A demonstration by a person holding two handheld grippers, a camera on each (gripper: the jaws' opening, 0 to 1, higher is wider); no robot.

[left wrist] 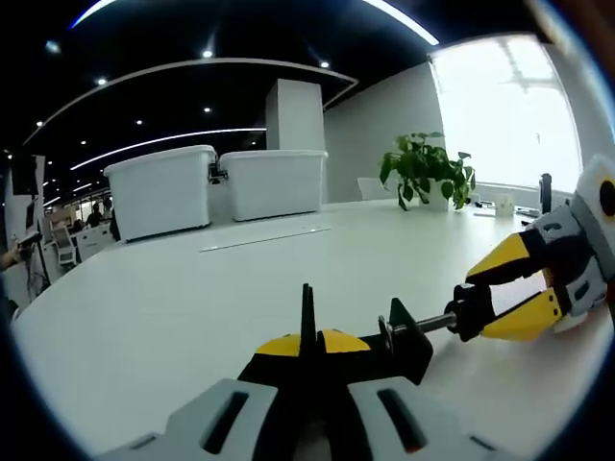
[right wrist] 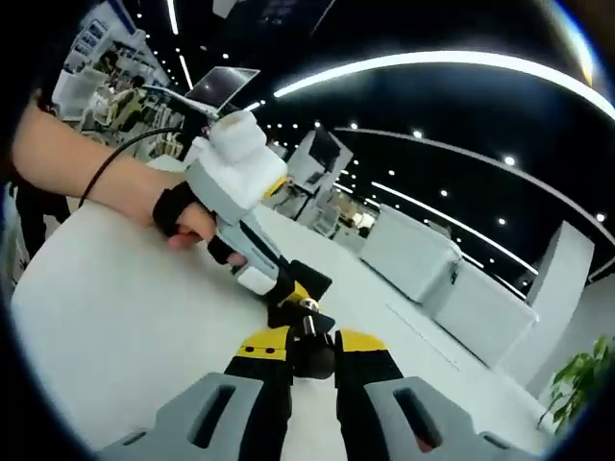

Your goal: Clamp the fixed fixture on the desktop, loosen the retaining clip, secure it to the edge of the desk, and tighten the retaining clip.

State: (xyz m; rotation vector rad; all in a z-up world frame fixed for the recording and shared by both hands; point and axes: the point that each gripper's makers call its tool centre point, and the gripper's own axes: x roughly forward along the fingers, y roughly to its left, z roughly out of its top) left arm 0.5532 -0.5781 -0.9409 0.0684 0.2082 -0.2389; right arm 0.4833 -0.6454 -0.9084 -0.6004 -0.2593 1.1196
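My left gripper (left wrist: 306, 351) has its yellow-tipped jaws pressed together on the black clamp (left wrist: 408, 341), which sits on the white desk (left wrist: 192, 298) just ahead of me. My right gripper (left wrist: 514, 288) comes in from the right and pinches the knob (left wrist: 471, 312) at the end of the clamp's screw. In the right gripper view, my right gripper (right wrist: 312, 351) is closed on that knob (right wrist: 312, 360), and a hand (right wrist: 183, 216) holds the left gripper (right wrist: 288, 283) beyond it. Two white bins (left wrist: 221, 182) and a plant (left wrist: 428, 168) stand far back on the desk.
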